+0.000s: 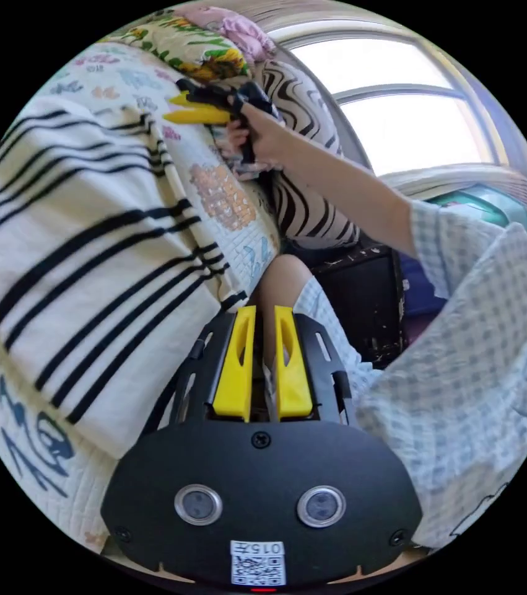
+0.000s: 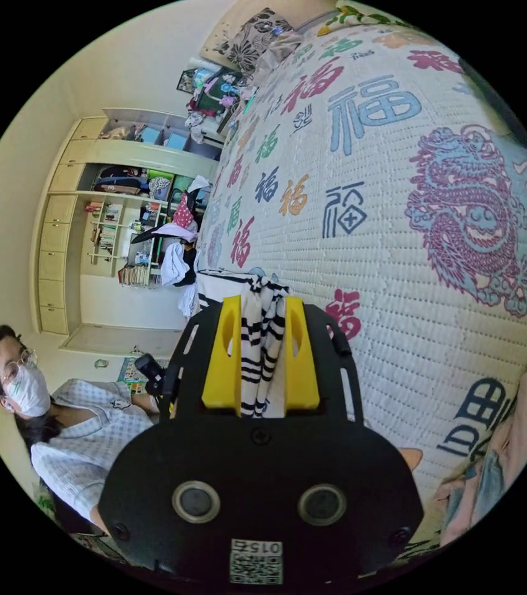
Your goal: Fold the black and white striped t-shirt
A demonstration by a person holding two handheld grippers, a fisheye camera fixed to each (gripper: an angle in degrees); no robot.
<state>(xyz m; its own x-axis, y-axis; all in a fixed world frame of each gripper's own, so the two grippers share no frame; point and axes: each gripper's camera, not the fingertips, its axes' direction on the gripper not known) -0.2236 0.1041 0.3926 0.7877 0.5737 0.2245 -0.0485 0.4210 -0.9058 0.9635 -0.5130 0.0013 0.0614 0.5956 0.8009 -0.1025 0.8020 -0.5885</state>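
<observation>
Right gripper (image 2: 262, 353) clamped on a bunched fold of the black and white striped t-shirt (image 2: 262, 338), cloth squeezed between both yellow jaws in the right gripper view. Seen again in the left gripper view, gripped by a hand (image 1: 262, 137) over the far part of the quilt (image 1: 226, 204), yellow jaws pointing toward the shirt's far corner. Left gripper (image 1: 262, 362) hanging off the quilt's near edge, jaws drawn close with a narrow slot between them; cannot tell whether a sliver of pale cloth sits pinched in that slot.

Largest first: printed, stitched quilt (image 2: 399, 260), white with coloured characters and a purple dragon, carrying everything. Next, striped t-shirt (image 1: 90, 248) spread along the quilt's near edge in the left gripper view, white with thin black bands, one side draping toward the edge beside the left gripper. Then a zebra-patterned cushion (image 1: 303, 186) against the quilt's side edge, below a bright window (image 1: 399, 105). Floral pillow (image 1: 182, 43) at the quilt's far corner. Person in a pale checked shirt (image 1: 461, 347) just beside the near edge, forearm stretched out over the cushion. Open cupboard shelves (image 2: 121, 204) well apart from the quilt, across the room in the right gripper view.
</observation>
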